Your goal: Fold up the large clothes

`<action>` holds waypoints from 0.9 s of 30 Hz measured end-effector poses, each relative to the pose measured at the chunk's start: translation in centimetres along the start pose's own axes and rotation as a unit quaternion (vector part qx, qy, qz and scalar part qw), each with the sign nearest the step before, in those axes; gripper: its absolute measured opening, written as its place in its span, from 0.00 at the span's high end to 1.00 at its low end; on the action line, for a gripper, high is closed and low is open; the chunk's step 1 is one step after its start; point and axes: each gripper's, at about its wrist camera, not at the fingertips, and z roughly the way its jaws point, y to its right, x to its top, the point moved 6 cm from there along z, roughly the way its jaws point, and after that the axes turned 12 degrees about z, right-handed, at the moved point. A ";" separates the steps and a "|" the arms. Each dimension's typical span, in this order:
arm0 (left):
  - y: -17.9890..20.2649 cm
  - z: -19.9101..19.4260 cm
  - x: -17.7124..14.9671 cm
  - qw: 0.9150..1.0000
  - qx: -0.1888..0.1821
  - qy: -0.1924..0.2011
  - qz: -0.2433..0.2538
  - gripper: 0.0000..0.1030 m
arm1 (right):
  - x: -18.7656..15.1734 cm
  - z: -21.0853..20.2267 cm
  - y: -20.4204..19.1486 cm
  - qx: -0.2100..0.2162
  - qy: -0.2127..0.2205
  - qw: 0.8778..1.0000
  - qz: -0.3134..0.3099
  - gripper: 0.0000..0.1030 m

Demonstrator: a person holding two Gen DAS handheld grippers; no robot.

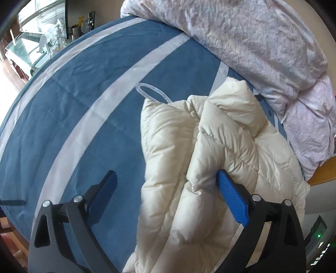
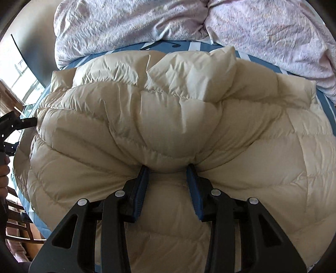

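The cream puffer jacket [image 2: 168,117] is lying on the blue striped bedsheet [image 1: 79,88], beside a bunched pink duvet [image 1: 262,52]. Only the left view is showing the bare sheet and a cluttered desk [image 1: 31,48]. The left gripper [image 1: 166,184] is spreading its fingers wide around the jacket's edge, one pad touching it. The right gripper [image 2: 168,170] is pinching a puffy fold.

Sunlit window [image 1: 35,19], blue-sheeted bed [image 1: 73,88]
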 end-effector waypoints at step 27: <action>5.9 -4.4 -0.5 0.992 -0.108 0.063 0.005 0.85 | -0.2 0.2 0.4 0.023 0.000 1.000 0.018 0.61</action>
